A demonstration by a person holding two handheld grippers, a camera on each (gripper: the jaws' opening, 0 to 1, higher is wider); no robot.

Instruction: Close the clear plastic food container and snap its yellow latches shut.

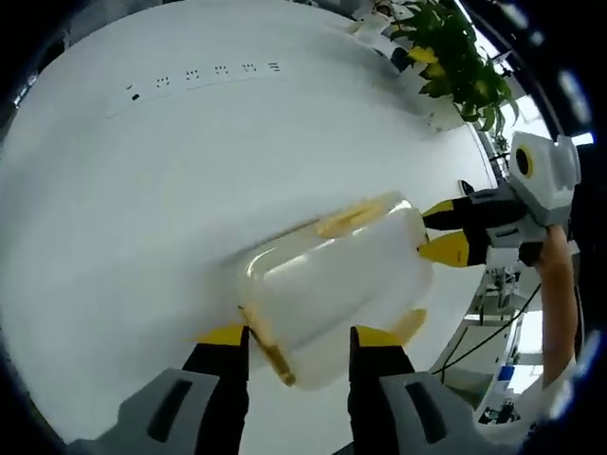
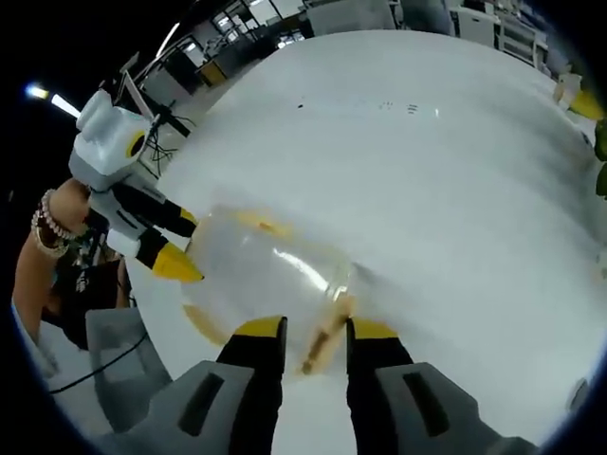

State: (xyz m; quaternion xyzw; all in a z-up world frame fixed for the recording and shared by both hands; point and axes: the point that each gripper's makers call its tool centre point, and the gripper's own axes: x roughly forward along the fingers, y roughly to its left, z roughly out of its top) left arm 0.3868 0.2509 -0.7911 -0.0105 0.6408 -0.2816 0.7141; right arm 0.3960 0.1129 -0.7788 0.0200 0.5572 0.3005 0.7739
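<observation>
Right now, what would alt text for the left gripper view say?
A clear plastic food container with yellow latches lies on a white table, the left gripper straddling its near end. The right gripper meets its far end; a plant stands behind.

Light: bright, even, overhead; surface (image 1: 190, 190) nearly washed out
Glare: streak on container (image 2: 275, 270)
Blur: container smeared
Edges: bent by fisheye

The clear container (image 2: 266, 275) is smeared by motion blur in the right gripper view, so its lid seam and the yellow latch (image 2: 322, 341) between the right gripper's fingers (image 2: 261, 332) cannot be made out clearly. In the left gripper view, the row of small dark marks (image 1: 204, 74) on the desk (image 1: 142, 190) is too small to identify, and the potted plant (image 1: 455, 57) is cut off by the picture's rim
</observation>
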